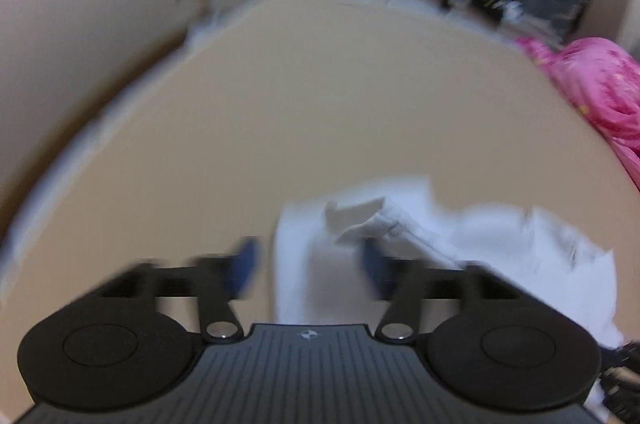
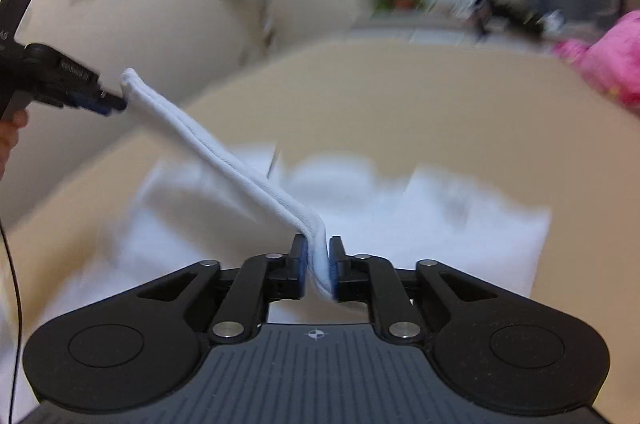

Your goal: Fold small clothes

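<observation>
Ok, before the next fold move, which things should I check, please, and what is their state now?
1. Right claw shut on the white garment: ok.
2. Left claw grip: fingers apart, though the garment reaches its tip; cannot tell.
3. Garment stretched between both claws: ok.
4. Bare table ahead for laying down: ok.
5. Pink cloth apart from the garment: ok.
6. Pictures sharp: not ok, blurred.

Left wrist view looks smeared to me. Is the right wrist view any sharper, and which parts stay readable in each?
Left wrist view: heavy motion blur; the jaws, the white garment and the room all smear, only the gripper body is crisp. Right wrist view: the right gripper and the taut white band it clamps are sharp; the white clothes below, the pink fabric and the background blur. Fisheye bends the table edge in both.
</observation>
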`<state>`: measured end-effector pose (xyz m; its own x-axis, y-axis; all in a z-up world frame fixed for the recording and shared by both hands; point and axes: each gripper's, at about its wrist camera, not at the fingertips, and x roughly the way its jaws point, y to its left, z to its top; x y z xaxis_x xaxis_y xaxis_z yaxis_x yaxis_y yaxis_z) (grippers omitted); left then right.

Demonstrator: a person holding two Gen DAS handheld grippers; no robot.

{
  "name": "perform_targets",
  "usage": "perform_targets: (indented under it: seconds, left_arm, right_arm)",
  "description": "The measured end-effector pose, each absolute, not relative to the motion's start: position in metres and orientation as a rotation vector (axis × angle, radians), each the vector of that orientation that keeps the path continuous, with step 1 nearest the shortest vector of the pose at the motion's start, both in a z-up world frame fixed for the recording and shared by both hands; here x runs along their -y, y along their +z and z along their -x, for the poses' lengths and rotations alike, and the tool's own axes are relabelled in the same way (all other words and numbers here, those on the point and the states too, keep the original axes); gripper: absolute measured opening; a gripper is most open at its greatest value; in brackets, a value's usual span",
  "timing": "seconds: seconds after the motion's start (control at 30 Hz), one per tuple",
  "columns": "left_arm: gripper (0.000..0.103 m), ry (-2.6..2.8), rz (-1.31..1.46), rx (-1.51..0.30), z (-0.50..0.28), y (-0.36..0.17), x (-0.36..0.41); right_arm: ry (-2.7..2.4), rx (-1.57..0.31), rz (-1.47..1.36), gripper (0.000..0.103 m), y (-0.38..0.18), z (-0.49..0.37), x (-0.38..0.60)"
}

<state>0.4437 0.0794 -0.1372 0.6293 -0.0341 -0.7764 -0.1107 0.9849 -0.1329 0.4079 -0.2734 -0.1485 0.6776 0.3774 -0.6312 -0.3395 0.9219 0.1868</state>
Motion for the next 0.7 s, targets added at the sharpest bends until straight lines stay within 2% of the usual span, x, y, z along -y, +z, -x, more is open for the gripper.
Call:
perform_targets:
  seconds: [0.03, 0.07, 0.17, 0.2, 0.27, 0.4, 0.43, 0.5, 0.53, 0.6, 0.7]
  left_arm:
    - [0.073, 0.058, 0.238, -0.956, -0.437, -0.157, -0.092]
    - [0.073, 0.064, 0.308, -1.016, -0.430, -0.174, -0.103]
    - [0.073, 0.056, 0.386, -1.036, -0.422, -0.185, -0.116]
    - [0.075, 0.045, 0.382, -1.022, -0.424, -0.181, -0.115]
    - [0.085, 0.017, 0.366, -0.983, -0.434, -0.166, -0.106]
    - [0.091, 0.012, 0.280, -0.933, -0.455, -0.148, -0.075]
    - [0.091, 0.014, 0.253, -0.948, -0.458, -0.150, -0.067]
    - [0.091, 0.014, 0.188, -0.998, -0.464, -0.161, -0.049]
    - [0.091, 0.026, 0.156, -1.023, -0.466, -0.169, -0.044]
    - [0.091, 0.043, 0.116, -1.063, -0.467, -0.183, -0.037]
    - [0.091, 0.045, 0.107, -1.072, -0.462, -0.185, -0.032]
  right_arm:
    - [0.422, -0.801, -0.045, 0.035, -0.165, -0.402, 0.272]
    - [0.425, -0.867, -0.044, 0.045, -0.179, -0.399, 0.271]
    - [0.391, -0.903, -0.103, 0.045, -0.193, -0.386, 0.284]
    - [0.368, -0.908, -0.156, 0.050, -0.190, -0.386, 0.291]
    - [0.326, -0.875, -0.257, 0.053, -0.180, -0.387, 0.303]
    - [0.160, -0.737, -0.365, 0.052, -0.160, -0.388, 0.332]
    - [0.097, -0.719, -0.365, 0.051, -0.159, -0.393, 0.339]
    - [-0.034, -0.784, -0.321, 0.038, -0.169, -0.407, 0.351]
    - [-0.079, -0.843, -0.270, 0.020, -0.180, -0.415, 0.355]
    - [-0.125, -0.908, -0.129, 0.004, -0.203, -0.420, 0.360]
    - [-0.142, -0.869, -0.134, 0.007, -0.192, -0.408, 0.369]
